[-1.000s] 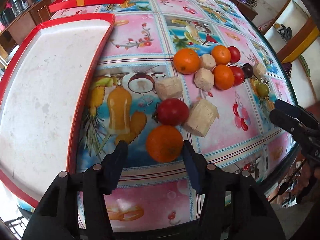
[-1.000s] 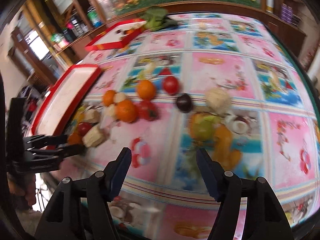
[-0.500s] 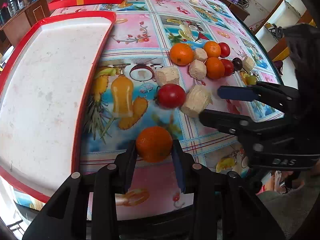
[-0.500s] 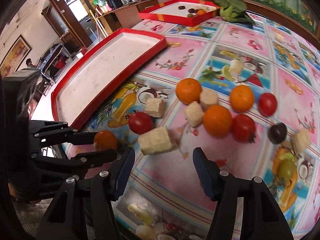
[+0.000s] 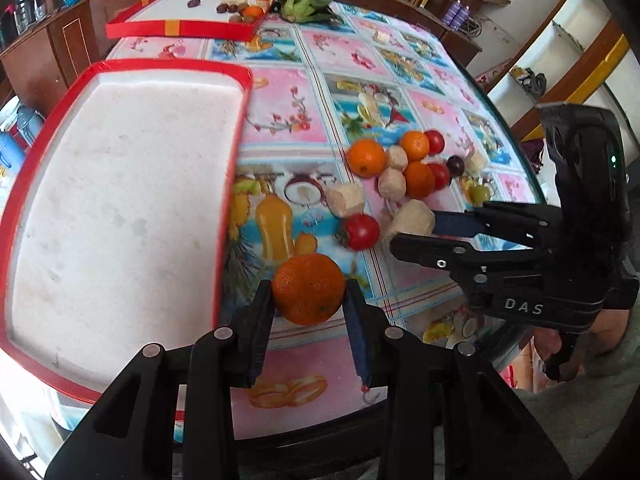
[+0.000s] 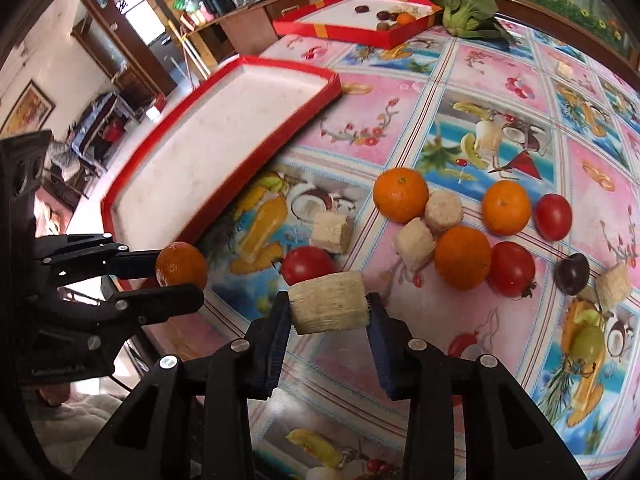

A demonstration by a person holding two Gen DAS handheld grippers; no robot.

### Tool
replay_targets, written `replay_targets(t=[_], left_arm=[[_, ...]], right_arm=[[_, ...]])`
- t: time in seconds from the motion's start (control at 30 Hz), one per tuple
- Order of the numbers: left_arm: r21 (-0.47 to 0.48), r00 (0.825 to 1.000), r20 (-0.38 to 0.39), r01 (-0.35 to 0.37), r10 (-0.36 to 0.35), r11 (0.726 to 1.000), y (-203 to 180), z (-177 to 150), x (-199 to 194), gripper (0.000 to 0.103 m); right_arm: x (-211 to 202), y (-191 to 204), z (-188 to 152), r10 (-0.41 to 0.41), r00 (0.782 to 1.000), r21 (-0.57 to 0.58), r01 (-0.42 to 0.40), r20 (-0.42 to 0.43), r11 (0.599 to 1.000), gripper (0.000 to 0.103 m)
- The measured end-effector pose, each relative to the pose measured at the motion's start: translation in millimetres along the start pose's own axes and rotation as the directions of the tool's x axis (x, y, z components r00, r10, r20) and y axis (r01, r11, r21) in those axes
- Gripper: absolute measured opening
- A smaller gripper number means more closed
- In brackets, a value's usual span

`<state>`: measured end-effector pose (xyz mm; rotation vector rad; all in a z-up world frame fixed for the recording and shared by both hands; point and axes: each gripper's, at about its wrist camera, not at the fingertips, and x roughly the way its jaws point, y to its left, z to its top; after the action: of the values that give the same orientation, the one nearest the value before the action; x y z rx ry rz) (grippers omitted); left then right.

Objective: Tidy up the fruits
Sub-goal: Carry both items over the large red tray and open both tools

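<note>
My left gripper [image 5: 309, 294] is shut on an orange [image 5: 309, 289] and holds it above the table's near edge, just right of the big red-rimmed white tray [image 5: 236, 152]. My right gripper [image 6: 329, 312] is shut on a pale cut sugarcane chunk [image 6: 329, 309], lifted beside a red tomato [image 6: 307, 265]. The left gripper with its orange also shows in the right wrist view [image 6: 181, 265]. More oranges [image 6: 401, 194], tomatoes [image 6: 513, 269], cane chunks [image 6: 332, 232], a dark plum [image 6: 573, 273] and a green grape [image 6: 587, 340] lie on the tablecloth.
A second red tray [image 6: 352, 28] with a few small fruits stands at the far side, with a leafy green vegetable [image 6: 466, 14] next to it. Cabinets and shelves ring the table. The table's front edge is right below both grippers.
The left gripper closed on the orange and lifted it. The right gripper swung in to the left, closed on the cane chunk and raised it off the cloth.
</note>
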<state>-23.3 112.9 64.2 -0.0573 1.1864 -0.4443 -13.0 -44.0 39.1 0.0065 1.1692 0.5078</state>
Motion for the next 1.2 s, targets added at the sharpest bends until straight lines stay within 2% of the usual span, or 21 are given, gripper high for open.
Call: replay_targets(t=[0.1,0.3,0.4,0.53,0.73,0.93,1.2], left_arm=[[-0.035,1.0,0.028,0.005,-0.004,0.999,14.6,11.0,-9.9,0.032],[-0.123,0.995,0.081,-0.047,0.057,0.991,54.9,38.7,-14.7,0.032],[-0.149,0.993,0.066,-0.086,0.096,0.985,67.8,50.2,-1.4,0.032],[-0.147,0.99,0.033,-0.128,0.134,0.981,76.1,60.5,16.9,0.032],[-0.158,0.991,0.024,-0.123,0.128,0.98,85.9,66.6,25.6,0.032],[-0.177,0.994,0.015,-0.106,0.11,0.979,92.0,66.0,33.2,0.032],[-0.181,0.995,0.003,-0.095,0.098,0.979,96.8,62.6,40.6,0.032]], right_arm=[[-9.5,2.8,11.2,0.02,0.999,0.028,-0.02,0.026,0.999,0.038],[-5.3,19.7,56.6,0.03,0.998,-0.008,-0.03,0.053,1.0,0.038],[10.1,32.6,86.0,0.023,0.999,-0.067,-0.02,0.045,0.998,0.038],[33.7,40.0,124.4,0.03,0.999,-0.091,-0.027,0.028,0.995,0.038],[58.3,46.6,166.0,0.023,1.0,-0.127,-0.02,0.019,0.992,0.038],[84.4,51.6,181.7,0.007,1.0,-0.174,-0.009,-0.015,0.985,0.038],[109.7,55.8,180.5,-0.052,0.997,-0.228,0.038,-0.058,0.973,0.039]])
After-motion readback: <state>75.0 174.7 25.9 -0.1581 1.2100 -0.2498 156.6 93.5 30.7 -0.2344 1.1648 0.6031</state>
